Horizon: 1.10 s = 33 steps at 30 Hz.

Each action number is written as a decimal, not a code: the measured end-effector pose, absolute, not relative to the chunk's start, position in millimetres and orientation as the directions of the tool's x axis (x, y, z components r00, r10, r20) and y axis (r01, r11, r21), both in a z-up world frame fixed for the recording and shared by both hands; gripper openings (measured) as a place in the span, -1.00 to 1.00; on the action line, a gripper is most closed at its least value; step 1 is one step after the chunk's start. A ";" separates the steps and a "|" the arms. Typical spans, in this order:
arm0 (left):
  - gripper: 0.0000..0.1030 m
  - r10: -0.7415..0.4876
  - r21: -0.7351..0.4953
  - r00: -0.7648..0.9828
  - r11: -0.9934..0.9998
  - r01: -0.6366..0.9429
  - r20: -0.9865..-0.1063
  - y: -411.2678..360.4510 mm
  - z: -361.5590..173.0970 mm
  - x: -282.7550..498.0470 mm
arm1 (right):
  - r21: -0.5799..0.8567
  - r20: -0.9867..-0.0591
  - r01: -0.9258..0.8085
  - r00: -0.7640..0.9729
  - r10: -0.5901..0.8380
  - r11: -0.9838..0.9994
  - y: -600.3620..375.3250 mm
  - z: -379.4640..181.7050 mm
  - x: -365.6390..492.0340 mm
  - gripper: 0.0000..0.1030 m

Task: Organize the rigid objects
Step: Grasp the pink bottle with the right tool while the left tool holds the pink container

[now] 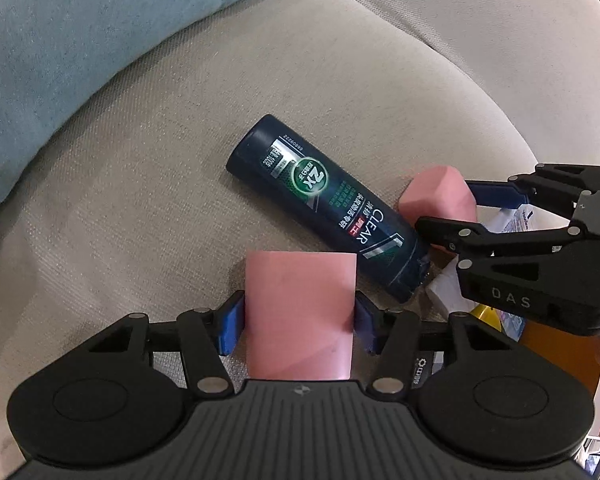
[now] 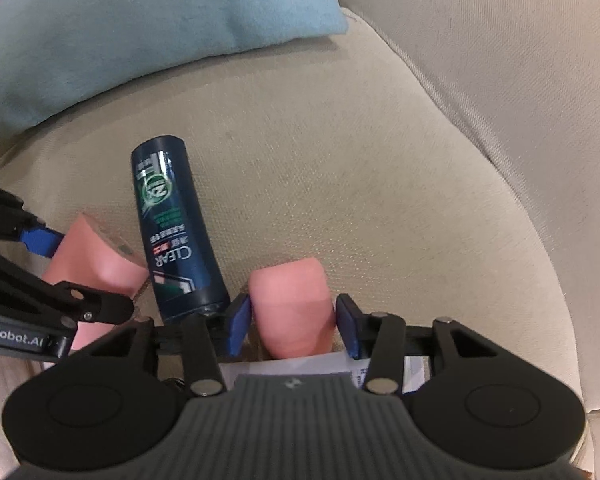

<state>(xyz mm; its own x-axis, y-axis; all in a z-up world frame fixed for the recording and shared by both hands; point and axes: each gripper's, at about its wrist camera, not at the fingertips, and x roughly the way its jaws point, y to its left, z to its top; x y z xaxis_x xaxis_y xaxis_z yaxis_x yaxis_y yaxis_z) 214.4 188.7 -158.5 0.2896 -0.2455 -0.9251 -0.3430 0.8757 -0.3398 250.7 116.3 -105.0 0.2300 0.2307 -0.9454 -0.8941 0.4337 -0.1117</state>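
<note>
Between the left tongs (image 1: pixel 300 320) in the left wrist view sits a pink block (image 1: pixel 300 312), clamped on both sides, with the dark shampoo bottle (image 1: pixel 324 208) lying on the sofa cushion (image 1: pixel 140 184) just ahead-right, its long axis slanting away to the left. From the right wrist view, the right tongs (image 2: pixel 293 330) hold a second pink block (image 2: pixel 292 304), though the right pad shows a slight gap, and the bottle lies just left of them, nearer this hand.

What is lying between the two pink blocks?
The dark CLEAR shampoo bottle, flat on the beige cushion. Both views show it.
</note>
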 end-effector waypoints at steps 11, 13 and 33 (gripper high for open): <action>0.21 -0.229 -0.346 0.344 0.878 -0.331 -0.911 187.6 -150.2 208.2 | -0.231 -0.891 -0.850 0.380 0.248 0.473 115.5 -98.1 226.2 -0.11; 0.21 -0.211 -0.334 0.363 0.887 -0.318 -0.908 184.7 -145.2 206.3 | -0.233 -0.865 -0.826 0.417 0.278 0.513 110.3 -90.8 224.1 -0.12; 0.21 -0.225 -0.387 0.583 0.907 -0.168 -0.780 156.2 -61.4 199.7 | -0.139 -0.688 -0.674 0.593 0.419 0.726 47.5 3.7 219.1 -0.15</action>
